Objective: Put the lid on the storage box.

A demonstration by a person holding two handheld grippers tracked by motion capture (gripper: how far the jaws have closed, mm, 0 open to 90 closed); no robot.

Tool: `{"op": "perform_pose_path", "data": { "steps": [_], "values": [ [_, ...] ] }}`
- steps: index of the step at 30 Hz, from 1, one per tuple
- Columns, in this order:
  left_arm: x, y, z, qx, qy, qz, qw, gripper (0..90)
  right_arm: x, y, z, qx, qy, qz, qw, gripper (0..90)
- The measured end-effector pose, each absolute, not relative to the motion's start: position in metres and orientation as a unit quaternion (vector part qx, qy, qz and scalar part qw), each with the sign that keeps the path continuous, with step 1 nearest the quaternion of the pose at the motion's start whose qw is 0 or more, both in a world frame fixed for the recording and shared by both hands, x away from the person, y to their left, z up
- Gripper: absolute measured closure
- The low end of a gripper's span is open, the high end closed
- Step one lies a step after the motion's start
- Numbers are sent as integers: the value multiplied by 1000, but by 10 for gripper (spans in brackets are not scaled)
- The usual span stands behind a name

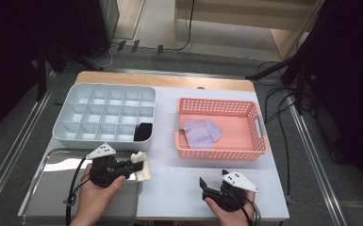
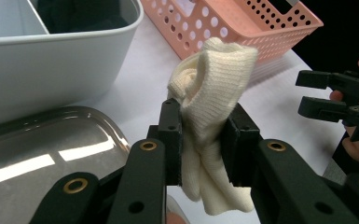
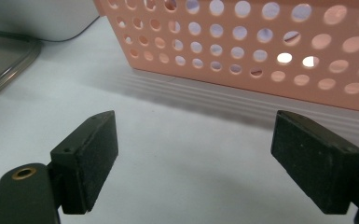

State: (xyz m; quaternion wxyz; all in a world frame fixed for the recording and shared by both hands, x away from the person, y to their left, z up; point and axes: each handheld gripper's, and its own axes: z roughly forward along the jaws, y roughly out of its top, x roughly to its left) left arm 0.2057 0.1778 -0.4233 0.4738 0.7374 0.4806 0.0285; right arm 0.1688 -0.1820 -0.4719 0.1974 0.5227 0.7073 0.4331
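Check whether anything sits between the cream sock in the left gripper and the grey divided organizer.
Nothing visible does. The left gripper is shut on the cream sock just in front of the organizer's near wall; only bare table lies between. One near-row compartment already holds a dark item.

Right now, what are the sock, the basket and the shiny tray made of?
The sock looks like soft cream knit, maybe cotton or wool: ribbed stitches show and it folds limply. The basket looks like matte pink plastic, with neat moulded round holes. The tray seems to be polished metal, since it mirrors the lights, though glossy plastic is possible.
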Motion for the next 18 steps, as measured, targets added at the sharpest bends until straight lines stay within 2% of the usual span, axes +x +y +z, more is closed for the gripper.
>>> {"op": "perform_pose_path", "data": {
  "steps": [18],
  "values": [
    [210,199,-417,725,490,40,482,732,168,-181,-471,524,706,434,196,141]
  ]
}}
